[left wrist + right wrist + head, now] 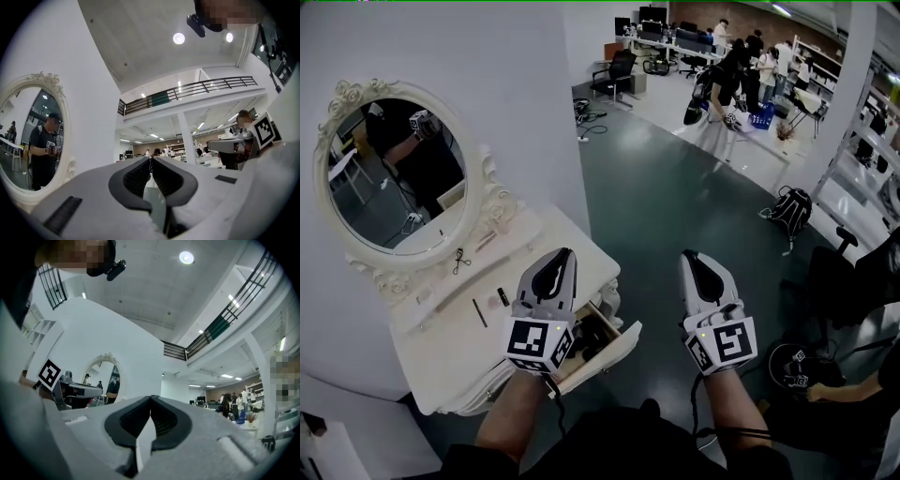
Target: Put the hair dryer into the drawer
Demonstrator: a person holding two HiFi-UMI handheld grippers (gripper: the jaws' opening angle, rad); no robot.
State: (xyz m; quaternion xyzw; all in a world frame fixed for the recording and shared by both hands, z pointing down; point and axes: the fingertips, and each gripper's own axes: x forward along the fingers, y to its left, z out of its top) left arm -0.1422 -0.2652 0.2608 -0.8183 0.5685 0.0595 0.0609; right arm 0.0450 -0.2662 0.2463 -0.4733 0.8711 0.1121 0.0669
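Holding left gripper (563,255) and right gripper (690,256) up side by side, jaws of each pressed together on nothing. Looking down at drawer (616,343) standing open under the tabletop (441,349) edge, partly behind the left gripper. Cannot make out the hair dryer.

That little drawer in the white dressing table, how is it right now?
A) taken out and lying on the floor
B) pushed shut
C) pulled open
C: in the head view the drawer juts out from the front of the table, with its dark inside showing.
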